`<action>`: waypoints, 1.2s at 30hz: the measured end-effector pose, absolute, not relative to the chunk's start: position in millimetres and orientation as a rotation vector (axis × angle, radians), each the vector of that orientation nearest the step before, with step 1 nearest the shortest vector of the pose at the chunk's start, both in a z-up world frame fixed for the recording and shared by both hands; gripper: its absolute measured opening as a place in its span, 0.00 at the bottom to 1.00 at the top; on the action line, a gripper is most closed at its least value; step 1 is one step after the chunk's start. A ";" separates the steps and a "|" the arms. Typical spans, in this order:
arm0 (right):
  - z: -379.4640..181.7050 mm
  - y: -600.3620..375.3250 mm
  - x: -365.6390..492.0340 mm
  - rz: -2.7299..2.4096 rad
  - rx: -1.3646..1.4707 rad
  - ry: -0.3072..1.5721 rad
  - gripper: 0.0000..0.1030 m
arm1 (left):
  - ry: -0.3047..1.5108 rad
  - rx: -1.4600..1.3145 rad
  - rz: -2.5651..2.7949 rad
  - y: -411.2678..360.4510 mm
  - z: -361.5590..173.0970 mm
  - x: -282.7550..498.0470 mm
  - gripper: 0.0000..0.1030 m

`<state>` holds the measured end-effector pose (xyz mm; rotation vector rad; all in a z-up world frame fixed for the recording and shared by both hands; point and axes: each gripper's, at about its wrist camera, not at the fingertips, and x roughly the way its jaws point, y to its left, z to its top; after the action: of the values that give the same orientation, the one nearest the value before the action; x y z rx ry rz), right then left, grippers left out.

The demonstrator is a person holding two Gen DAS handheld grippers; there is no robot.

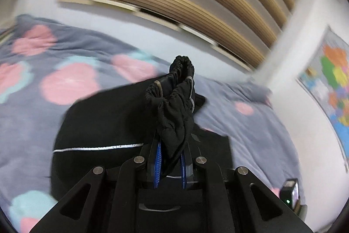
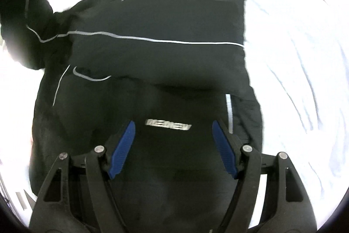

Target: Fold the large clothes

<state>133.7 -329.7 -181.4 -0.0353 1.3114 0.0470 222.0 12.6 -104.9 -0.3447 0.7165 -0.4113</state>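
Jacket (image 2: 152, 58) black, upside-down logo unreadable; left hand-held gripper (image 1: 171, 143) clamped on cuff (image 1: 174, 97); right hand-held gripper (image 2: 173, 130) apart, empty.

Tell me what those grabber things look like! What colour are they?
Both are black. The left gripper and the right gripper each have two fingers lined with bright blue ribbed pads. Black angled bars with triangle-shaped holes link the fingers, joined by round silver pins. No cables, hands or sleeves show in either view.
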 end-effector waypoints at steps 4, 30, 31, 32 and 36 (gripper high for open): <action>-185.2 -362.3 135.9 0.009 -0.001 1.306 0.69 | 0.776 -0.309 -0.521 -61.2 -117.4 234.9 0.14; -222.8 -384.6 231.5 0.188 0.277 1.275 0.69 | 1.303 -0.397 -0.644 -146.3 -272.8 239.7 0.58; -226.2 -379.2 239.3 0.199 0.292 1.277 0.69 | 1.296 -0.402 -0.627 -137.3 -268.9 238.3 0.58; -229.5 -375.8 245.7 0.206 0.307 1.282 0.69 | 1.285 -0.402 -0.605 -127.4 -264.0 235.9 0.58; -254.7 -366.2 272.5 0.219 0.369 1.314 0.67 | 1.210 -0.385 -0.509 -85.2 -239.7 229.1 0.58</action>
<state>272.5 -366.2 -254.7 0.3688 1.3137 0.2195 229.1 -85.2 -239.7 -0.3847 1.2100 -0.5085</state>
